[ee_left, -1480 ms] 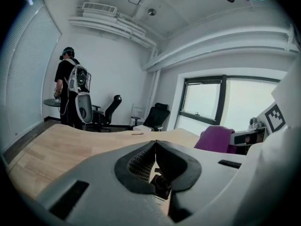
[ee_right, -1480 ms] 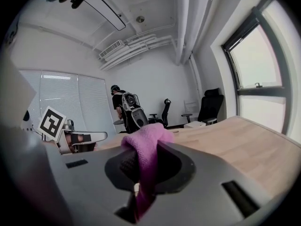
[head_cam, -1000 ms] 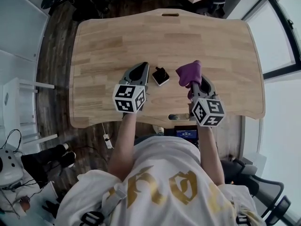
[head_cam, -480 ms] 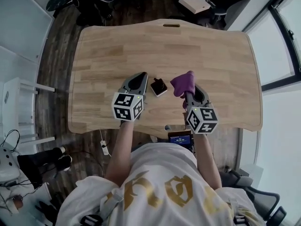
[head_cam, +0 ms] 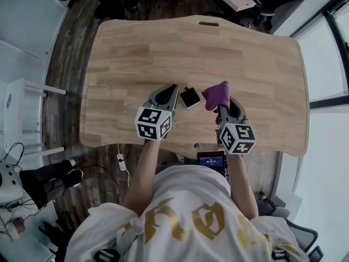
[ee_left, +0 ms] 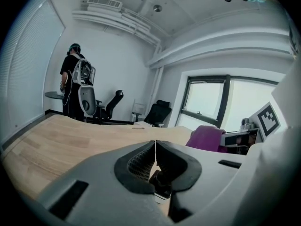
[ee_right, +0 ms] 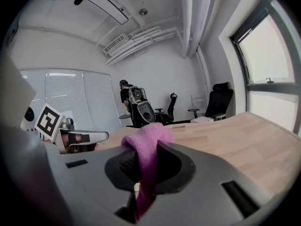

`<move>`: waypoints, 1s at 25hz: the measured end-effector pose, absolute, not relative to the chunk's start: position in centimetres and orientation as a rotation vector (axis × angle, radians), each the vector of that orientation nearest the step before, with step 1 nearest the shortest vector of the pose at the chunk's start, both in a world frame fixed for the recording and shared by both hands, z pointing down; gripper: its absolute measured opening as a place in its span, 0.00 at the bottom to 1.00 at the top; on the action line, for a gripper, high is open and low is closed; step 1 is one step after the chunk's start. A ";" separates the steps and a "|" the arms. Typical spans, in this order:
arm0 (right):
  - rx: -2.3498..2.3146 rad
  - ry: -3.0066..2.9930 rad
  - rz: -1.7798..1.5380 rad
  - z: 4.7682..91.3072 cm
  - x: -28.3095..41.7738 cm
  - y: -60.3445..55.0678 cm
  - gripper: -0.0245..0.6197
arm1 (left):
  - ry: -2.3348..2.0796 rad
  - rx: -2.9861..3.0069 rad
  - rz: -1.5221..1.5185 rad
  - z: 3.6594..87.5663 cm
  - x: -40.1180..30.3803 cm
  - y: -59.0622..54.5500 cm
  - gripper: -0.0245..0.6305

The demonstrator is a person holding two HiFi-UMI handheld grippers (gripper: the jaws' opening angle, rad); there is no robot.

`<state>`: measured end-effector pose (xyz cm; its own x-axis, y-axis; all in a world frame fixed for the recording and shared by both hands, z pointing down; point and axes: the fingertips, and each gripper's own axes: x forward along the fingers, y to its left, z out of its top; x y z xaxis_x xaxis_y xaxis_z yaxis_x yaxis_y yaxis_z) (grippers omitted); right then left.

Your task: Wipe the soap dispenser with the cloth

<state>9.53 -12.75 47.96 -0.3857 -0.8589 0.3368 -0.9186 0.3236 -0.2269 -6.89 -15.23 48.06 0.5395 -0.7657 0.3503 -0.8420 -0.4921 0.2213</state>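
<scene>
**Cloth gripped, dispenser on desk**

The purple cloth was clamped in the right gripper. The left gripper was pressed closed, empty. Between them, near the desk's near edge, the soap dispenser was set.

White short-sleeved T-shirt printed with large gold lettering, seemingly gothic in style.

Left claw closed, right claw clamped
</scene>
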 end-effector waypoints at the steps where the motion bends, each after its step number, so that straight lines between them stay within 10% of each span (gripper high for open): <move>1: 1.637 -2.424 0.580 48.2 9.4 -12.8 0.09 | -1.318 2.416 0.295 48.3 -6.8 -15.1 0.05; 25: 1.549 -2.347 0.652 53.0 9.2 -13.9 0.09 | -1.097 2.395 0.513 57.8 -6.2 -12.6 0.06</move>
<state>9.18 -13.92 53.00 -0.4011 -0.8015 0.4435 -0.9154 0.3331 -0.2258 -6.17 -12.55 57.80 0.6136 -0.6077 0.5042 -0.7765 -0.5802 0.2457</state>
